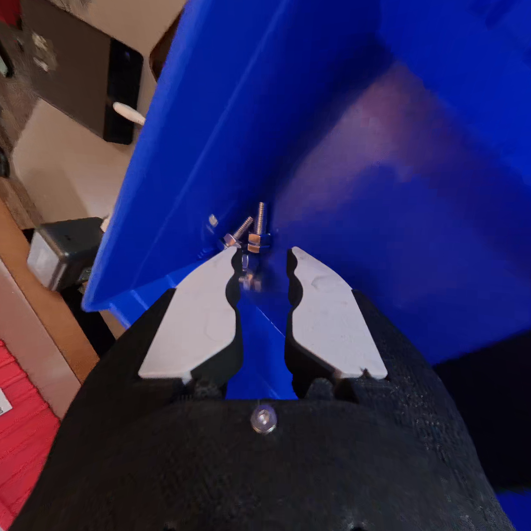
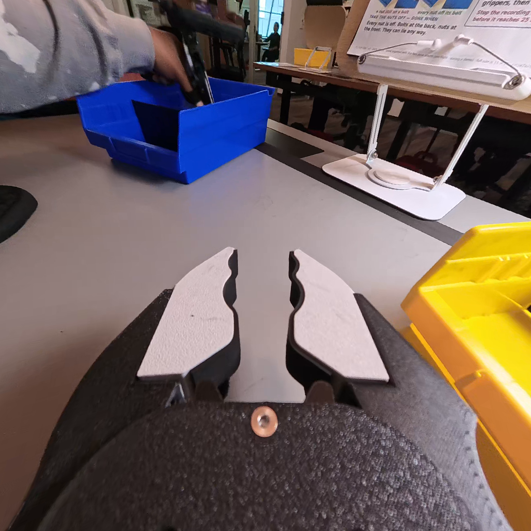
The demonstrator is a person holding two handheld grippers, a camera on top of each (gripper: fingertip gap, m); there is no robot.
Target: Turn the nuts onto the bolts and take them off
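In the left wrist view my left gripper is open and empty, reaching down into a corner of the blue bin. Just past its fingertips lie silver bolts: one bolt carries a nut, a second bolt leans beside it, and more blurred metal parts lie between the fingers. In the right wrist view my right gripper is open and empty, low over the grey table. The blue bin stands far ahead at the left, with the left gripper inside it.
A yellow bin stands close on the right of my right gripper. A white document stand with an instruction sheet stands at the table's far right edge. A person's sleeve reaches over the blue bin. A black pad lies at left. Across from one pair of fingers to the other is roughly 50 cm.
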